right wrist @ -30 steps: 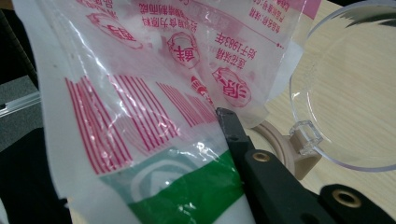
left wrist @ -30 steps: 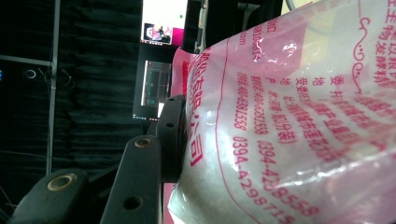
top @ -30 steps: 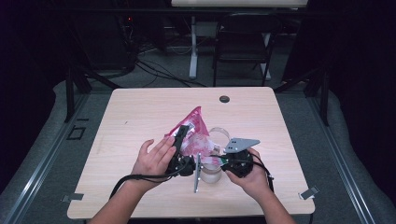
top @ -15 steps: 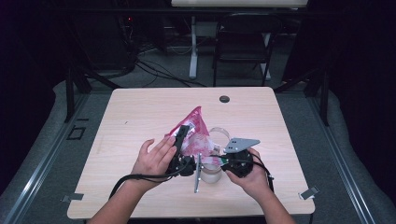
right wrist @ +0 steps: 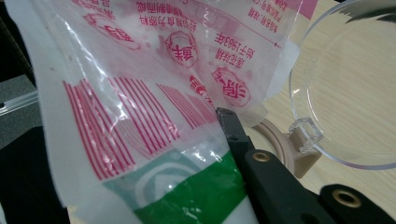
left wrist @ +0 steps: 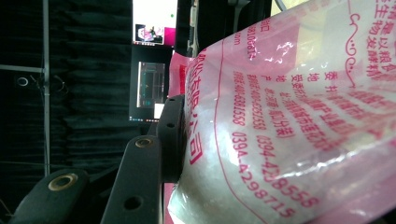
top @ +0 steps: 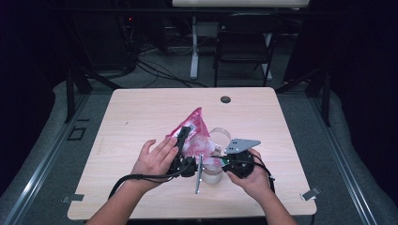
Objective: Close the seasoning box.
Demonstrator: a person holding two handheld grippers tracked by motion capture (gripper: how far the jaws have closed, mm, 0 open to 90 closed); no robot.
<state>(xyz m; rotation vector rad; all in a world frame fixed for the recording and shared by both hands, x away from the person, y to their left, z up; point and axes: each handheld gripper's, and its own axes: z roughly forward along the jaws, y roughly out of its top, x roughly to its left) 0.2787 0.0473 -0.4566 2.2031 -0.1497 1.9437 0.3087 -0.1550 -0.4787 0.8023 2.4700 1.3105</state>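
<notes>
Room: dark, with cables on the floor and a black chair [top: 244, 44] at 12 o'clock beyond the table.
Surface: pale wooden table [top: 136, 117] with a small dark round cap [top: 225, 99] near its far edge.
Bag: pink printed plastic bag [top: 195, 129] just below the table's centre, over a clear container [top: 217, 176].
Left gripper [top: 182, 143]: jaws part-way closed, pressing the bag.
Right gripper [top: 213, 164]: clamped tight on the bag's edge.
Hidden: second jaw of each gripper behind the plastic; container lid [right wrist: 348, 88] cut off at 3 o'clock.

Your left gripper [left wrist: 187, 154] pressed one black jaw against the pink printed plastic bag [left wrist: 289, 121], with dark curtains and lit screens [left wrist: 152, 88] behind.
</notes>
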